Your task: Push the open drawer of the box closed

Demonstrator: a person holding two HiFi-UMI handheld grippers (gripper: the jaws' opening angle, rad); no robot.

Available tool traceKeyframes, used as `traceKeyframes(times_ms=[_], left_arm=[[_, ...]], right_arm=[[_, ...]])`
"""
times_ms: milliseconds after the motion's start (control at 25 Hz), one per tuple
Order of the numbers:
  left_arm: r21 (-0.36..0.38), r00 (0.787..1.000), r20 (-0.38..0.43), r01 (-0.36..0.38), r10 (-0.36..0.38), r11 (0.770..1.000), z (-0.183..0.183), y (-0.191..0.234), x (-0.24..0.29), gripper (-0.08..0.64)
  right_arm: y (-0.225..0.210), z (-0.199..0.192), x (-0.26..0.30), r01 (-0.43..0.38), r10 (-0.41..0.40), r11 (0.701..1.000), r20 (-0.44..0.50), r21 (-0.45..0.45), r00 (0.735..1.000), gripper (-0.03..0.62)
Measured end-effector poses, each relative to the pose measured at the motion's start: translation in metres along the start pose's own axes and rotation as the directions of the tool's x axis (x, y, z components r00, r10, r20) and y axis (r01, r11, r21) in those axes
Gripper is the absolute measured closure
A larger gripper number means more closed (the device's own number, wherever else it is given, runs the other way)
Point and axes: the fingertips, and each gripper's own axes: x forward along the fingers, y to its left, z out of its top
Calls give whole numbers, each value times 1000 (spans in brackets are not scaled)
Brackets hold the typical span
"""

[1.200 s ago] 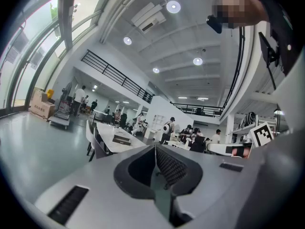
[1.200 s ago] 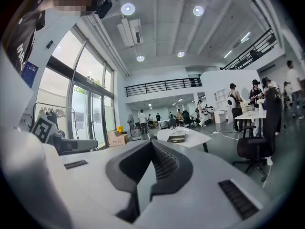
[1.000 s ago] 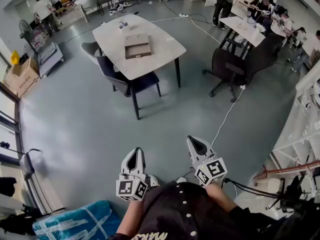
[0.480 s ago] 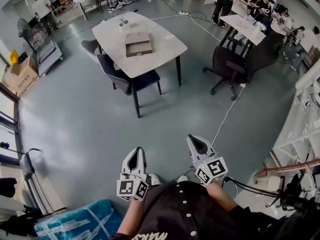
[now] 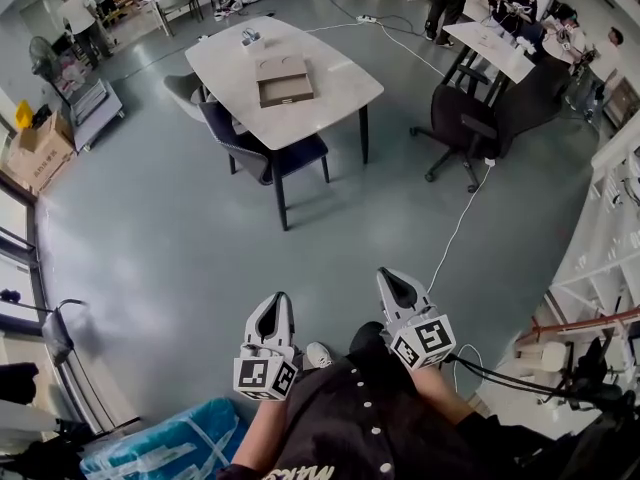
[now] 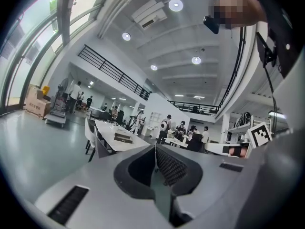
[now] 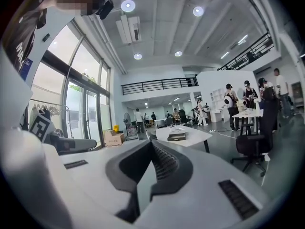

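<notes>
A flat brown box (image 5: 285, 80) lies on a white table (image 5: 340, 93) far across the room; its drawer looks slid out on the side toward me, too small to be sure. The left gripper view shows the box (image 6: 123, 138) as a small shape in the distance, as does the right gripper view, where the box (image 7: 177, 137) sits just above the jaws. My left gripper (image 5: 274, 304) and right gripper (image 5: 386, 278) are held side by side at waist height over the grey floor, pointing toward the table. Both are shut with nothing between the jaws, far from the box.
A dark blue chair (image 5: 265, 153) stands at the table's near side, and a black office chair (image 5: 465, 133) to its right. A white cable (image 5: 455, 233) crosses the floor. A blue wrapped bundle (image 5: 160, 448) lies at my lower left. Cardboard boxes (image 5: 35, 153) sit left; white shelving (image 5: 610, 258) and people at desks are at right.
The table, chairs and box have slid slightly in the head view as I step toward them. Both grippers keep their pose and stay shut.
</notes>
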Motion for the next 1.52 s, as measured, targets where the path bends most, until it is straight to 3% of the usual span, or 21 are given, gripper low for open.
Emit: traceKeyframes(times_ms=[320,640,1080,1520], left_arm=[[-13,1000,-13,11,-11,1000,2,18,10,541],[-13,1000,-2,-9,9,1000,13,41,43,541],[1,1000,1,-25,25,1000,39,77,132,541],[-5,999,3,-44,44,999,59,103,225,541]], right_arm=[[0,-4,16,39,-39,999,-2,12,999,595],[-15,3,58,29,-29,999,2,17,1000,595],[-61,32,160,6,-7,1000,33,28,999,595],[-117,45,247,-26,26,999,1,37,1000,595]])
